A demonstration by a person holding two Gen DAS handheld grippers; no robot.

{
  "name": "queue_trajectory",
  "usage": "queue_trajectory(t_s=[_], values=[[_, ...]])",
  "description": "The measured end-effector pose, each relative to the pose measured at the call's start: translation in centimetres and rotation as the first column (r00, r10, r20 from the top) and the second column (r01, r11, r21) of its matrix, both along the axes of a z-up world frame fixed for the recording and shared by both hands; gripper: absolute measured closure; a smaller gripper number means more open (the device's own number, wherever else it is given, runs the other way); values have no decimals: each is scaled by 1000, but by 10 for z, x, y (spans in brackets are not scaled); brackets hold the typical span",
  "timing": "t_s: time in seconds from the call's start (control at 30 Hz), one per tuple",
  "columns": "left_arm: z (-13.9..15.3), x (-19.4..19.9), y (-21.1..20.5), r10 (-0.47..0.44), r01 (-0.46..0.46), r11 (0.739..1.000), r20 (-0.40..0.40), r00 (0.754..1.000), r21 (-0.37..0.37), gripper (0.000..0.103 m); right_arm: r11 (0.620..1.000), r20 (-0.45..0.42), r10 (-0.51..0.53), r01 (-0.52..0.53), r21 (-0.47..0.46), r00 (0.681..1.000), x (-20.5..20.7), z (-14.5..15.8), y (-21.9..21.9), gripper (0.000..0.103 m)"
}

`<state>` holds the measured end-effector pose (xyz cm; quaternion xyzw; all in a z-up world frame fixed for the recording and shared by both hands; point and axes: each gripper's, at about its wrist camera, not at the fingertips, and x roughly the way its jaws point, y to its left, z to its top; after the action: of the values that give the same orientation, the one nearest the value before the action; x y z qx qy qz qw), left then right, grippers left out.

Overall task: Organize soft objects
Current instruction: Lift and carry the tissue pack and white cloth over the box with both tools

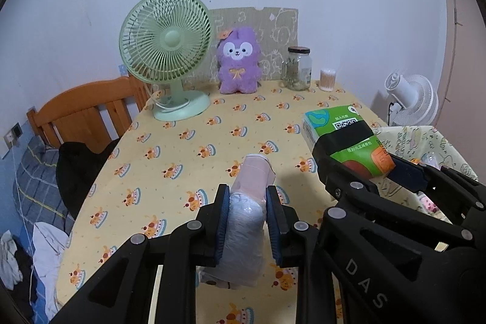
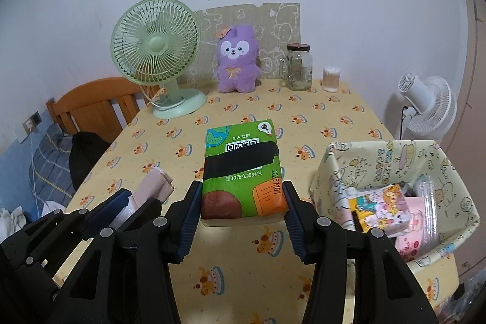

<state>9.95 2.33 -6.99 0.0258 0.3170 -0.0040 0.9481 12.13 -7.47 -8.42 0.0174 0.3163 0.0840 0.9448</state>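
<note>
1. Right-wrist view: my right tongs [image 2: 241, 213] clamp the green tissue pack [image 2: 243, 169], held above the surface [image 2: 334, 111].
2. My left tongs [image 1: 246, 220] clamp a pale wrapped roll [image 1: 250, 196].
3. The storage bin [image 2: 379, 160] already holds several soft packets; these two still need dropping in.

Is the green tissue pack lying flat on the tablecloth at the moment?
No, the green tissue pack is clamped between the right gripper's fingers and held clear above the tablecloth.

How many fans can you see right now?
2: a green desk fan on the table's far left, and a white fan standing off the table's right edge.
</note>
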Motion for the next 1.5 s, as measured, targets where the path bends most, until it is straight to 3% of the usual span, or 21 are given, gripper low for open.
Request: queue_trajectory(t_s=[0.57, 1.5], values=[[30, -17, -33, -68, 68, 998, 73, 995, 1, 80, 999, 75, -33, 33, 3, 997, -22, 33, -32, 48], [34, -4, -108, -187, 191, 981, 113, 976, -24, 80, 991, 123, -127, 130, -17, 984, -19, 42, -104, 48]])
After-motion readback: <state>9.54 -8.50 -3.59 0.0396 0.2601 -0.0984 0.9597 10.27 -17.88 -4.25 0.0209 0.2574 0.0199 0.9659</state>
